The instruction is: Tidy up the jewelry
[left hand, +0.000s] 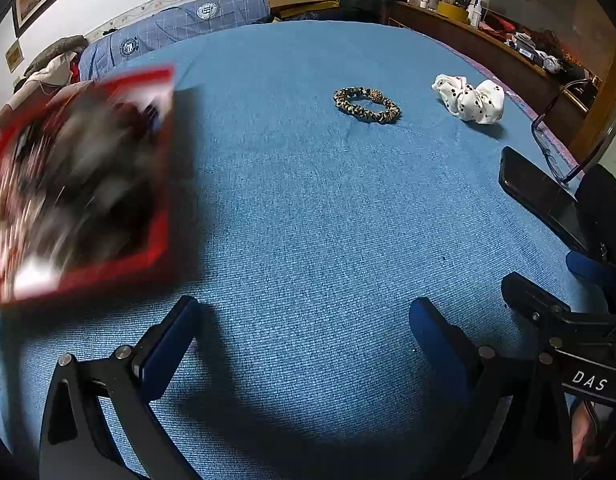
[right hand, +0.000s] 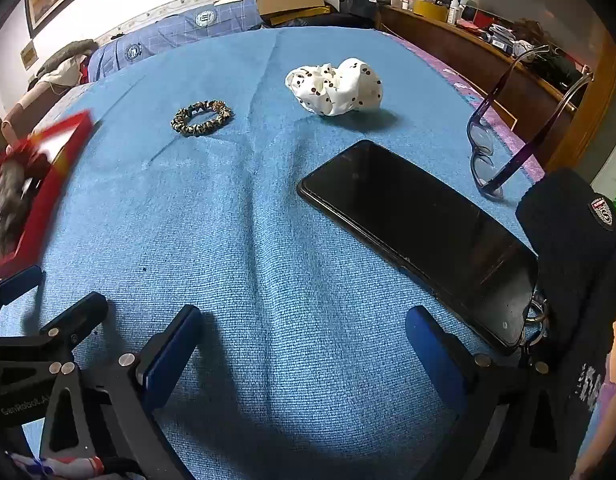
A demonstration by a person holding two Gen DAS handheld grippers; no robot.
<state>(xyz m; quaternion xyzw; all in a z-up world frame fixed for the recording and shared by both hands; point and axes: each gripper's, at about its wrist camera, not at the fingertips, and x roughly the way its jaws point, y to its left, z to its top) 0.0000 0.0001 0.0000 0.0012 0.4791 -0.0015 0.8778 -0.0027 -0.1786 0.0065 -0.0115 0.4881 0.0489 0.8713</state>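
Scrunchies, leopard (left hand: 366, 105) and white (left hand: 469, 99), lie well beyond both empty, wide-open tongs (left hand: 304, 332) (right hand: 304, 338).

Two scrunchies lie on the blue bed cover (right hand: 268, 240): one leopard-print scrunchie (right hand: 202, 117) and one white scrunchie with dark dots (right hand: 335, 87); one black phone (right hand: 419, 232); one pair of purple-framed glasses (right hand: 507, 136); one red-rimmed box (left hand: 80, 184), blurred, its contents beyond counting; one dark knitted item with a badge (right hand: 579, 240); two grippers, the left gripper (left hand: 304, 344) and the right gripper (right hand: 304, 348), each with two blue fingers.
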